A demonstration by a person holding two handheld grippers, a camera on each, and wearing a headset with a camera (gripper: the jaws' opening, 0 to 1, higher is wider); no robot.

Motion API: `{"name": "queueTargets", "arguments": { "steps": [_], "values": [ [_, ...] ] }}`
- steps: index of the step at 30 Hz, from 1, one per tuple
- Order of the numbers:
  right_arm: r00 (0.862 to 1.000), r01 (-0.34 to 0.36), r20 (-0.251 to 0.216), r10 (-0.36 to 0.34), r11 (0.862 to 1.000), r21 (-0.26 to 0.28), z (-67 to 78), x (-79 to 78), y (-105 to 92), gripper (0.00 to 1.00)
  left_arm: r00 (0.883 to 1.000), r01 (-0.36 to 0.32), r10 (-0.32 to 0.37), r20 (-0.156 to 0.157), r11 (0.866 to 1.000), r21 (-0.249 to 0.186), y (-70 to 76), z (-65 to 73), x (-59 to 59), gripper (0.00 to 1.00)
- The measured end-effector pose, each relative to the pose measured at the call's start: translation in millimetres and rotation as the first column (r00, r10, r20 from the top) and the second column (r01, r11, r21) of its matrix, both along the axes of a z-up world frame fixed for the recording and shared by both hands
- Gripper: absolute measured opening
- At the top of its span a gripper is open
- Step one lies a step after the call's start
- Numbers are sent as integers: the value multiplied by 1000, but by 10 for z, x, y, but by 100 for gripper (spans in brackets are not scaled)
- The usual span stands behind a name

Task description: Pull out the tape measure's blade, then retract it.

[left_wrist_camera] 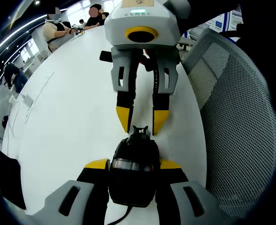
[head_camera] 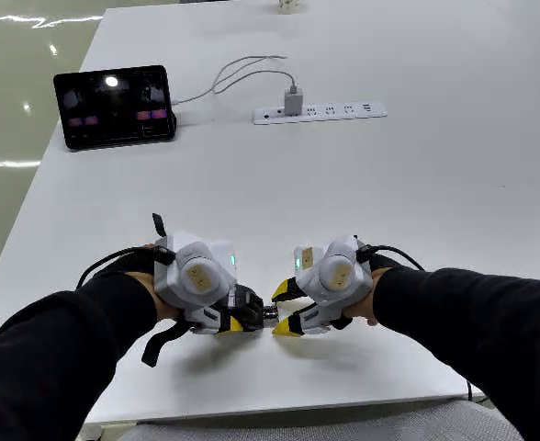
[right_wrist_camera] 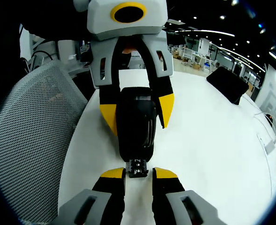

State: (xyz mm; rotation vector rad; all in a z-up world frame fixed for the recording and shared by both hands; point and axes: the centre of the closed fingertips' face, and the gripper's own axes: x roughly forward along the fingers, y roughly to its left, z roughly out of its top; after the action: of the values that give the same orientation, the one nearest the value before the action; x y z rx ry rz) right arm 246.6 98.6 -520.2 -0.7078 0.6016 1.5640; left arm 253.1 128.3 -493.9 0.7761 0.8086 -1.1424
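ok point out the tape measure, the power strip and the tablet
tape measure (left_wrist_camera: 133, 176): left gripper view, middle of its black case
power strip (head_camera: 336, 111): head view, middle of its white top
tablet (head_camera: 114, 106): head view, middle of its dark screen

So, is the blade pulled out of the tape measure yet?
No, the blade's hook sits at the tape measure's mouth, between the right hand-held gripper's tips.

A black rectangular tablet (head_camera: 115, 106) stands on the white tabletop (head_camera: 417, 184) — a white power strip (head_camera: 320, 112) to its right, a grey mesh chair (right_wrist_camera: 30, 117) at the near edge.
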Motion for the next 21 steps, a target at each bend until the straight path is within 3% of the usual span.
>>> {"name": "queueTargets", "arguments": {
  "steps": [11, 13, 15, 18, 21],
  "values": [
    [1000, -19, 1, 19, 1000, -13, -22, -23, 93, 13, 1000, -7, 7, 13, 1000, -9, -3, 2, -1, 32],
    [1000, -7, -29, 6, 1000, -14, -20, -14, 84, 13, 1000, -12, 12, 18, 1000, -20, 0, 2, 3, 32],
    [999, -43, 11, 43, 999, -7, -23, -14, 85, 13, 1000, -14, 15, 23, 1000, -25, 1, 6, 7, 32],
    [1000, -4, -26, 4, 1000, 5, -21, -14, 71, 12, 1000, -20, 21, 10, 999, -34, 11, 9, 17, 32],
    [1000, -4, -26, 4, 1000, 1, -20, -9, 65, 11, 999, -33, 32, -16, 998, -48, 28, 17, 25, 32]
  ]
}}
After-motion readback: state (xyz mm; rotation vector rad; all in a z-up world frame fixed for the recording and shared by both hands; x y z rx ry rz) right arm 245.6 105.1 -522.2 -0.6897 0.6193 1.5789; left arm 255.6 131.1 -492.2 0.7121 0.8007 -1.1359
